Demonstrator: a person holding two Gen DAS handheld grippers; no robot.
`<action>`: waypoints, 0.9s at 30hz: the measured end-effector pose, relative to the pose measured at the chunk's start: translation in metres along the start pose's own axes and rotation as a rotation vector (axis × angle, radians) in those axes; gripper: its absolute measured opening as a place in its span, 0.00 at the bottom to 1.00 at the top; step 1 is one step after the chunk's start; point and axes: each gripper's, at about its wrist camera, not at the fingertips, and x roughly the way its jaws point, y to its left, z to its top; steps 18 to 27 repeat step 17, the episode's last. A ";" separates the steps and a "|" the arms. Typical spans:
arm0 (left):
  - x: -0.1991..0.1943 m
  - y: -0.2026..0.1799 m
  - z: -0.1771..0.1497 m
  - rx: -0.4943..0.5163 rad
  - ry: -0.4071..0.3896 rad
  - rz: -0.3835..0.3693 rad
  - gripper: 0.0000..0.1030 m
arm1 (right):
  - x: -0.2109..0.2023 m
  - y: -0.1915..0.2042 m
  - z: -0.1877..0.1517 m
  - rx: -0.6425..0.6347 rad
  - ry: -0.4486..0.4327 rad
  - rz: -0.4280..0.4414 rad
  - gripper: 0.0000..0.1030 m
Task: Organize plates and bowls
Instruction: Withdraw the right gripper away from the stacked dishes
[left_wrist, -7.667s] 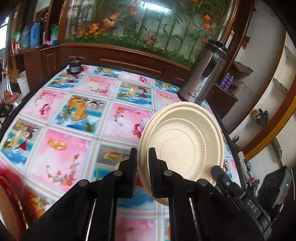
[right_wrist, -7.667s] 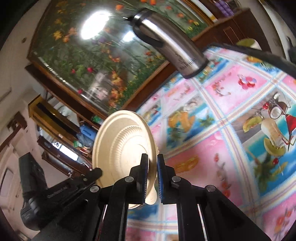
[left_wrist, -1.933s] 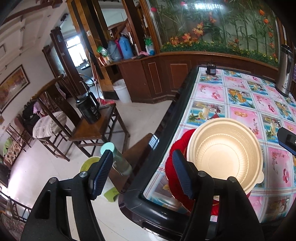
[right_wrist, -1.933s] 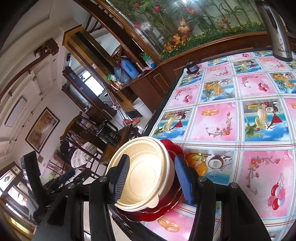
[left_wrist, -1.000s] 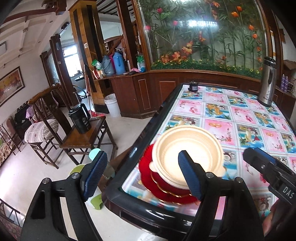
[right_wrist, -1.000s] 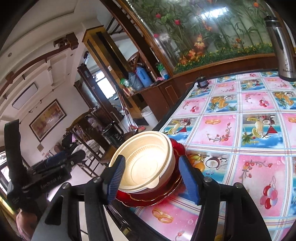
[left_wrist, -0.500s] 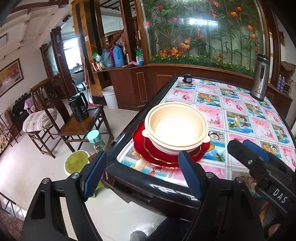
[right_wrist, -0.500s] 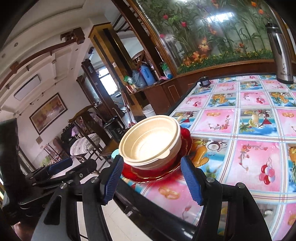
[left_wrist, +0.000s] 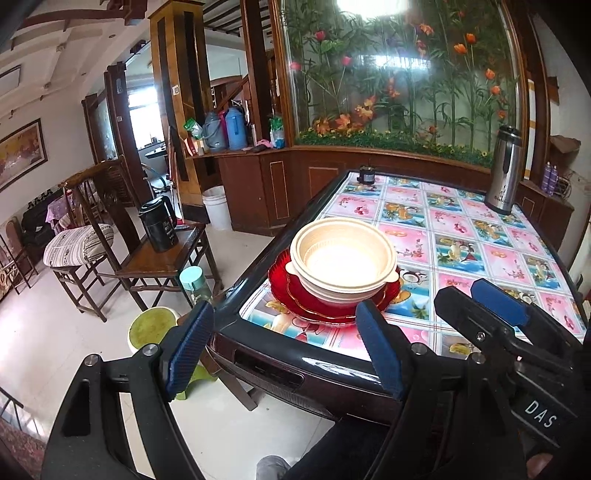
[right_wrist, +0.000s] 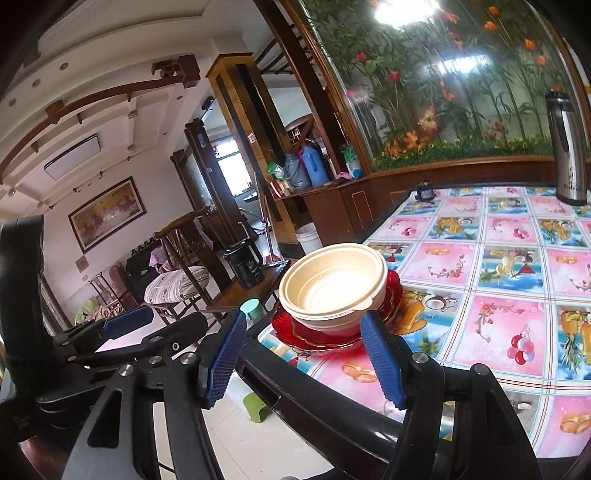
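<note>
A stack of cream paper bowls sits on red glass plates at the near left corner of the table. The same bowls and red plates show in the right wrist view. My left gripper is open and empty, held back off the table's near edge. My right gripper is open and empty too, short of the stack. The right gripper shows at the right of the left wrist view, and the left gripper at the left of the right wrist view.
A steel thermos and a small black object stand at the table's far end. Left of the table are a wooden chair with a cushion, a side table with a black kettle, a bottle and a green stool.
Both grippers have let go of the plates and bowls and pulled back from the stack past the table's near edge. The stack now rests on the table, farther from both cameras.
</note>
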 end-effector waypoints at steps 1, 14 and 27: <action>-0.001 0.001 0.000 -0.003 -0.002 -0.001 0.78 | -0.001 0.002 0.000 -0.002 -0.003 0.000 0.65; 0.001 0.006 -0.004 -0.015 -0.018 -0.016 0.79 | 0.007 0.000 0.002 0.006 0.003 -0.001 0.65; 0.005 0.008 -0.003 -0.023 -0.007 -0.026 0.79 | 0.009 0.002 -0.001 0.007 0.009 -0.005 0.65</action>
